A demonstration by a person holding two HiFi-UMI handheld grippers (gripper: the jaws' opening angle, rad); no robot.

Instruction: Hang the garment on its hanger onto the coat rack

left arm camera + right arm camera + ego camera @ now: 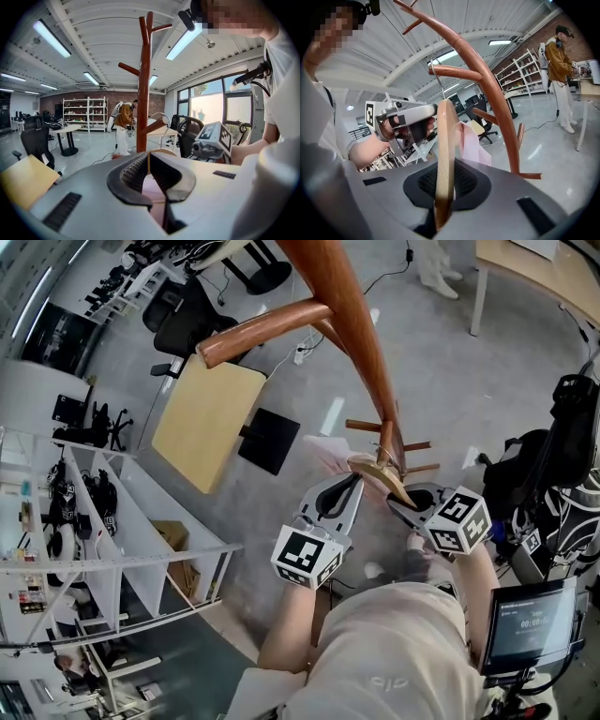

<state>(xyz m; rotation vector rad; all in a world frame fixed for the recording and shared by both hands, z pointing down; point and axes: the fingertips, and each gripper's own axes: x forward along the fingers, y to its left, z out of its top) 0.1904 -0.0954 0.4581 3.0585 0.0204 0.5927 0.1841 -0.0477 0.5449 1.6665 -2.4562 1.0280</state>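
The hanger (444, 154) is held up between both tools, just beside the trunk of the coat rack (356, 343) and not yet seen resting on any peg. The right gripper (443, 187) is clenched on its wooden bar. The left gripper (149, 168) appears to pinch the far end, its pads close on either side of a thin tan edge. The pink garment (471, 140) hangs from the bar on the rack's side. The likeliest trouble is the wire hook (437, 77) missing the peg (454, 72) beside it. If both tools let go then, the hanger would drop. The cloth could also snag on the low pegs or slide off a tilted bar, and a knock against the trunk might rock the rack. Counted: one rack with at least three pegs showing, one hanger, one garment, two grippers.
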